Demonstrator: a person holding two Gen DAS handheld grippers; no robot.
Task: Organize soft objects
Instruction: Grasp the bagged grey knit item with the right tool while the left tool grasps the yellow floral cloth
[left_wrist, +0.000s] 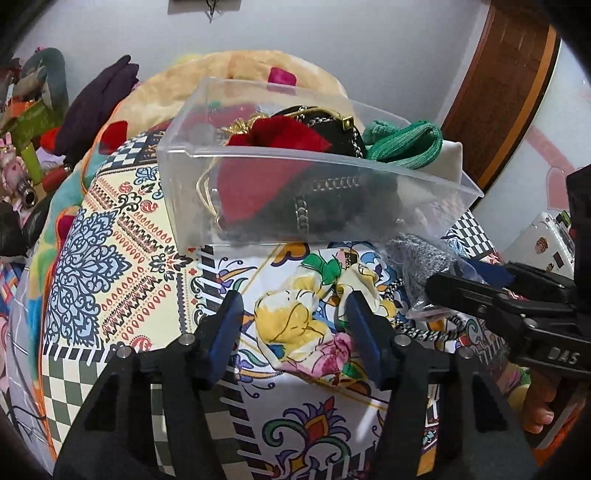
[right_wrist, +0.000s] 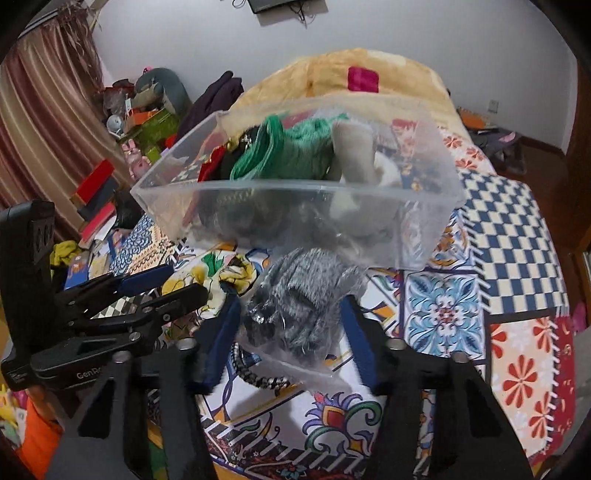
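Observation:
A clear plastic bin (left_wrist: 369, 168) (right_wrist: 192, 206) stands on the patterned bed and holds a red cloth (left_wrist: 280, 138), a black chain-strap bag (left_wrist: 332, 129) and a green knit piece (left_wrist: 402, 142) (right_wrist: 295, 147). My left gripper (left_wrist: 295, 314) is open around a crumpled floral scarf (left_wrist: 314, 325) (right_wrist: 221, 277) lying in front of the bin. My right gripper (right_wrist: 288, 321) is open around a grey fuzzy item in a clear plastic bag (right_wrist: 303, 295) (left_wrist: 424, 258). A black-and-white braided cord (right_wrist: 262, 376) lies under the bag.
A yellow plush blanket (right_wrist: 369, 96) is piled behind the bin. Clutter of boxes and toys (right_wrist: 140, 122) lines the left side of the bed by a curtain (right_wrist: 44, 129). A wooden door (left_wrist: 517, 74) stands at the right.

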